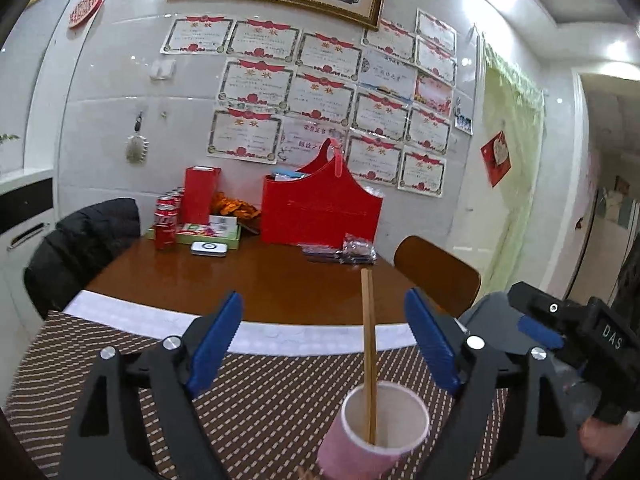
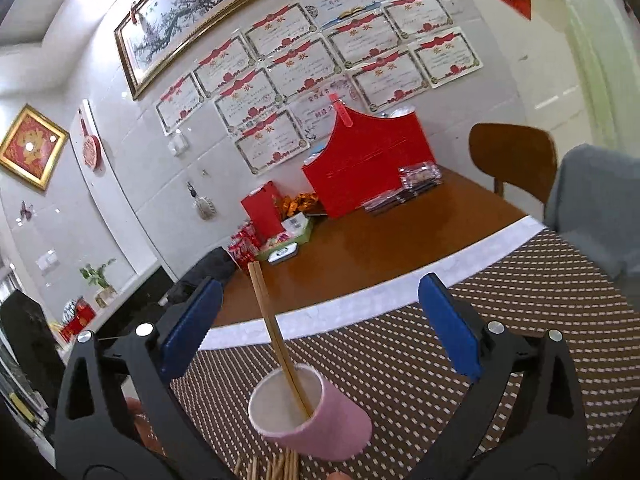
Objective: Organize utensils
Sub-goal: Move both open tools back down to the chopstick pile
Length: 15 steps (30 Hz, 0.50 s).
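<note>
Left wrist cam first: pink paper cup (image 1: 376,432) w/ white inside sits on the brown dotted mat (image 1: 248,400), right below and between my left tool (image 1: 324,344), whose blue pads are spread wide w/ nothing in them. One pair of wooden chopsticks (image 1: 369,352) stands in the cup, nearly upright, leaning on the rim. Right tool (image 1: 560,332) pokes in at the right edge here, but I can't tell its state from this angle.

Right wrist cam settles it: right tool (image 2: 320,328) is spread too, holding nothing, same cup (image 2: 312,412) below it, chopsticks (image 2: 276,336) tilting left. It also shows what the left cam barely catches, more loose chopsticks (image 2: 272,466) lying flat on the mat (image 2: 440,360) just in front of the cup, cut off by the frame bottom.

Further back on the wooden surface (image 1: 256,280): red gift bag (image 1: 320,204), cola cans (image 1: 165,220), red box (image 1: 200,194), some plastic packets (image 1: 352,250). Brown chair (image 1: 436,272) on the right, black jacket (image 1: 80,244) on the left. Nothing blocks the cup.
</note>
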Motion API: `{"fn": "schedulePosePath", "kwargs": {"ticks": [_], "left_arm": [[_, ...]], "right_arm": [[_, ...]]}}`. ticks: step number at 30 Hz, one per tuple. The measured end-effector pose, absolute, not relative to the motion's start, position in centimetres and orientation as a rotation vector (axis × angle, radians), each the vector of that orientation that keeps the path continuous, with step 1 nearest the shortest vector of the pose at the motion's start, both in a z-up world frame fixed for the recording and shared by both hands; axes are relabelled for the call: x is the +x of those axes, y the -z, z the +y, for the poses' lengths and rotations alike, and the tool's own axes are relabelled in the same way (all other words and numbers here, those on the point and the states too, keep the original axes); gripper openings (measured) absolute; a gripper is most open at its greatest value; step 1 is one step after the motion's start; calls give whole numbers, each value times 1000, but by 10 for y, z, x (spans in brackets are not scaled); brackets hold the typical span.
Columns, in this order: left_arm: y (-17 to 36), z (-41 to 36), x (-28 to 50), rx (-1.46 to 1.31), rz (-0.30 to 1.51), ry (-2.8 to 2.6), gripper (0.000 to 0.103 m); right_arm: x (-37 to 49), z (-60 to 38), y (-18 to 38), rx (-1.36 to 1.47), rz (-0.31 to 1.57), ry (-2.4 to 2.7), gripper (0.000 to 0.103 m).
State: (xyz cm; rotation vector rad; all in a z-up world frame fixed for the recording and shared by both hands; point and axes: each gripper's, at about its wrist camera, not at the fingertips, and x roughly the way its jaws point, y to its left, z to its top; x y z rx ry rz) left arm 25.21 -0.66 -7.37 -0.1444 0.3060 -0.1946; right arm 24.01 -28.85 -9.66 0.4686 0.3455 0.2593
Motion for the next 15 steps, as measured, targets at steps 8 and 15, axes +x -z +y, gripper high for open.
{"fn": "schedulePosePath", "kwargs": {"ticks": [8, 15], "left_arm": [[66, 12, 200, -65, 377, 124, 82], [87, 32, 167, -24, 476, 80, 82]], "right_arm": [[197, -282, 86, 374, 425, -237, 97], [164, -268, 97, 302, 495, -259, 97]]}}
